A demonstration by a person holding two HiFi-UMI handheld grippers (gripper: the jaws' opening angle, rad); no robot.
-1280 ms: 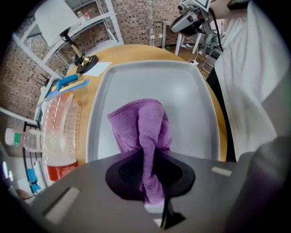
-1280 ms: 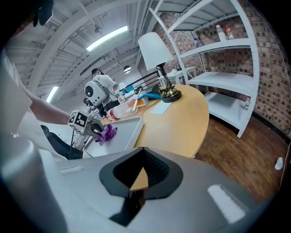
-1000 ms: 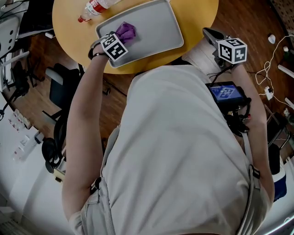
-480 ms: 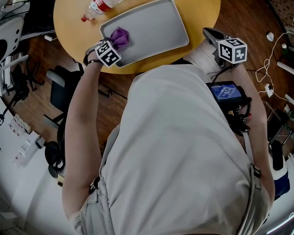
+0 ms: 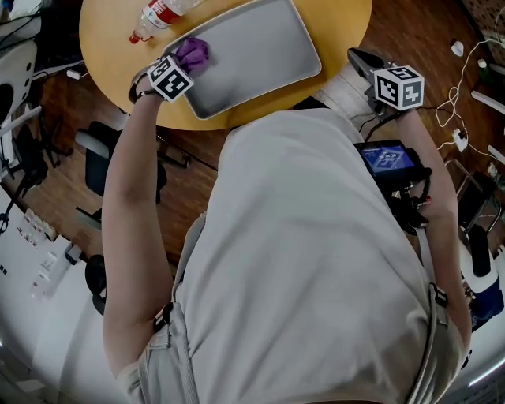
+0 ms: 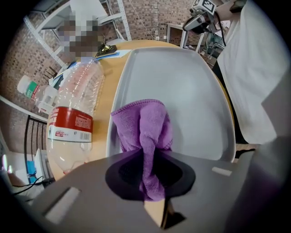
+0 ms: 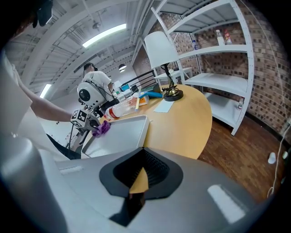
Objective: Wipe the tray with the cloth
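Your L gripper (image 6: 150, 182) is clamped on the purple cloth (image 6: 144, 125), pointing down so the wad presses on the tray (image 6: 193, 91) at its left end, near the bottle (image 6: 75, 109). R gripper (image 7: 136, 182) is closed, empty, parked off to the right, prob. to stay clear.

I see a grey rectangular tray (image 5: 252, 47) lying flat on the round yellow worktop (image 5: 339, 24). The purple cloth (image 5: 192, 54) is bunched, pinched in the left tongs (image 6: 152, 175), and touches the tray's left end beside the rim.
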